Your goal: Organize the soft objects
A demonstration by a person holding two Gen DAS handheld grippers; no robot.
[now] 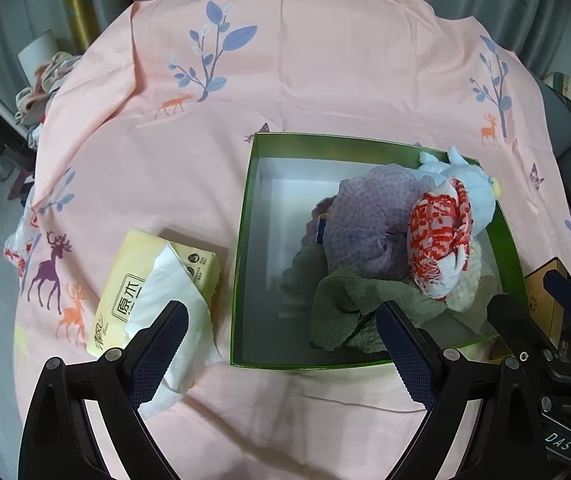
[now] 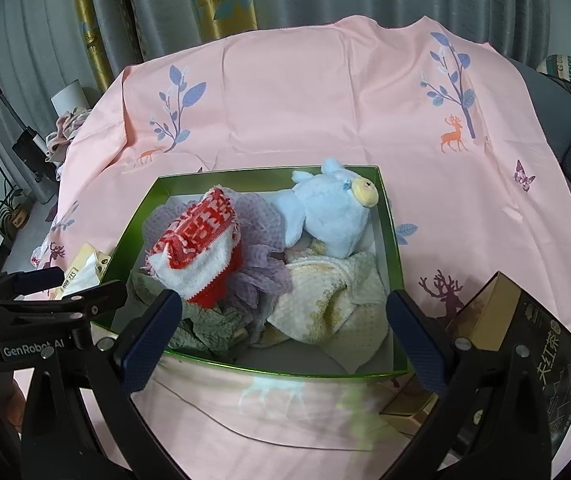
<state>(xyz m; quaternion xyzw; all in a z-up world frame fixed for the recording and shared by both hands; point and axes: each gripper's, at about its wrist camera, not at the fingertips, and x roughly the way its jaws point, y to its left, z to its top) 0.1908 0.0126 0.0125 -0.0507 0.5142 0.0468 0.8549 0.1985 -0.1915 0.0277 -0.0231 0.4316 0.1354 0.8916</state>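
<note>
Green box [image 1: 241, 248] left half bare, tissue pack [image 1: 157, 292] beside, both hand-held grippers [image 1: 281, 356] [image 2: 285, 340] apart, empty.

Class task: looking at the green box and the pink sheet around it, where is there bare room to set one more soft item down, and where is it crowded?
Inside the green box, the white floor along its left wall and far left corner is bare. The right half is crowded: purple mesh puff, red-and-white cloth, blue plush, cream towel and green cloth. The pink sheet beyond the box is bare; the tissue pack occupies the left.
</note>
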